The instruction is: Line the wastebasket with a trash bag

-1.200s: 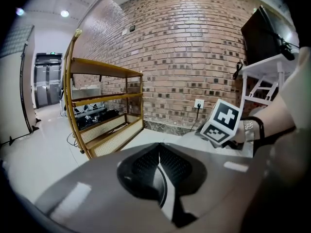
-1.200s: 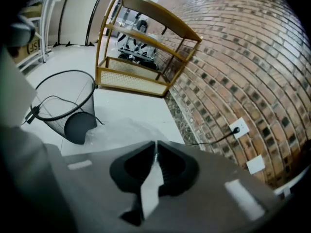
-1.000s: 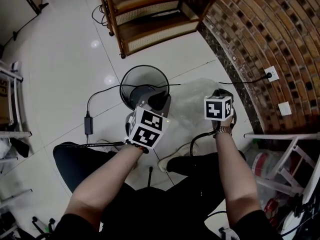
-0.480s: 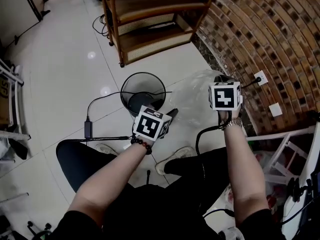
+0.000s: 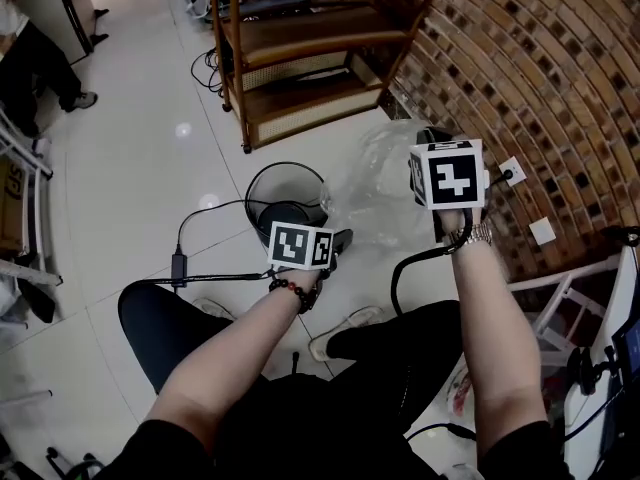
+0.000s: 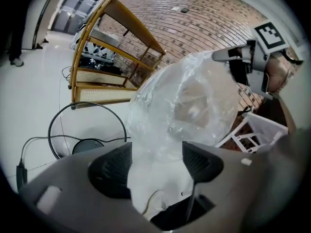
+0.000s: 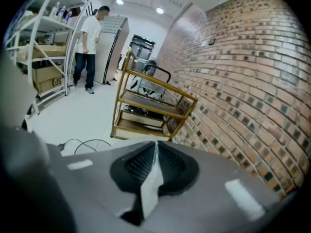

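A black wire-mesh wastebasket (image 5: 287,196) stands on the white floor, and it also shows at the lower left of the left gripper view (image 6: 87,135). A clear trash bag (image 5: 385,183) hangs puffed out to its right. My right gripper (image 5: 424,160) is raised beside the brick wall, shut on a strip of the bag's film (image 7: 151,176) pinched between its pads. My left gripper (image 5: 338,242) is low, by the basket's near rim. Its jaws are opening, and the bag (image 6: 189,101) hangs down between the spread pads (image 6: 111,171) without being pressed.
A wooden shelf unit (image 5: 300,58) stands behind the basket. The brick wall (image 5: 540,78) with a socket (image 5: 507,173) runs along the right. A cable with a power adapter (image 5: 180,265) lies left of the basket. A white rack (image 5: 590,298) is at the right, and a person (image 7: 90,47) stands far off.
My right gripper has risen with the bag, which now hangs higher and fuller. My left gripper has rolled so its marker cube faces differently, and it sits a little lower by the basket.
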Available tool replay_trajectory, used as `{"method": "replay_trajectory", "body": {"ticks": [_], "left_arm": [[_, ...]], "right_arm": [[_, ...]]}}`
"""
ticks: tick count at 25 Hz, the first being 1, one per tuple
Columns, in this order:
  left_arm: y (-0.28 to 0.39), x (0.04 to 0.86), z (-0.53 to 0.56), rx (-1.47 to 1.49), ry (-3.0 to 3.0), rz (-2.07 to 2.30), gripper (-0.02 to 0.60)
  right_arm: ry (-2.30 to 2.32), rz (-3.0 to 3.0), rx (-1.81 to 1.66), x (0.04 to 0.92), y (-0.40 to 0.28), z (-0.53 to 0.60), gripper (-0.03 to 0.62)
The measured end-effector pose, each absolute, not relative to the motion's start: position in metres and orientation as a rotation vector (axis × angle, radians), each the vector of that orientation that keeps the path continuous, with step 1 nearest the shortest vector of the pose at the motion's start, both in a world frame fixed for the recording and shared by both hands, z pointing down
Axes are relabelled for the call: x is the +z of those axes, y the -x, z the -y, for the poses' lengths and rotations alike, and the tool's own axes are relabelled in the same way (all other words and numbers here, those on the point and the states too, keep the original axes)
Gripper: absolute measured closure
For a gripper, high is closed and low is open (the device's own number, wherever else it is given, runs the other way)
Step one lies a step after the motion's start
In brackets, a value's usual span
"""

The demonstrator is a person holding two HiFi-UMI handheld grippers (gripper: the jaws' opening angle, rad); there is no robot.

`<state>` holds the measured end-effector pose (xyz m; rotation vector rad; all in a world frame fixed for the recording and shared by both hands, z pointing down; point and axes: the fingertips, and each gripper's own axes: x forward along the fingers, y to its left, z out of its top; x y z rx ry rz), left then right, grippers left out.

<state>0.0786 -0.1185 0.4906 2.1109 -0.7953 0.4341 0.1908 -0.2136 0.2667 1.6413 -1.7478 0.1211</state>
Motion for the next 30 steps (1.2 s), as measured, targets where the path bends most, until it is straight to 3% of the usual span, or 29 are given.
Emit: {"method": "replay_trajectory", "body": {"ticks": [3, 6, 11, 13, 30], "left_arm": [[-0.065, 0.488, 0.131, 0.391, -2.076, 0.865, 0.277], [-0.046, 0.484, 0.142, 0.372, -2.072, 0.95, 0.32], [-0.001, 0.462, 0.157, 0.322, -2.079, 1.097, 0.527], [0.02, 0.449, 0.163, 0.312, -2.095, 1.145, 0.57], [0.142, 0.404, 0.185, 0.478, -2.089, 1.274, 0.57]], "right_arm": [[-1.639, 1.782, 0.107, 0.255, -0.182, 0.212, 0.592], [-1.647, 1.806, 0.118, 0.249, -0.176, 0.208, 0.592], [-1.649, 1.847, 0.153, 0.249, -0.168, 0.206, 0.592], [-1.644, 1.866, 0.185, 0.255, -0.166, 0.206, 0.592], [-1.488, 1.987, 0.508, 0.346, -0.11, 0.204, 0.592]]}}
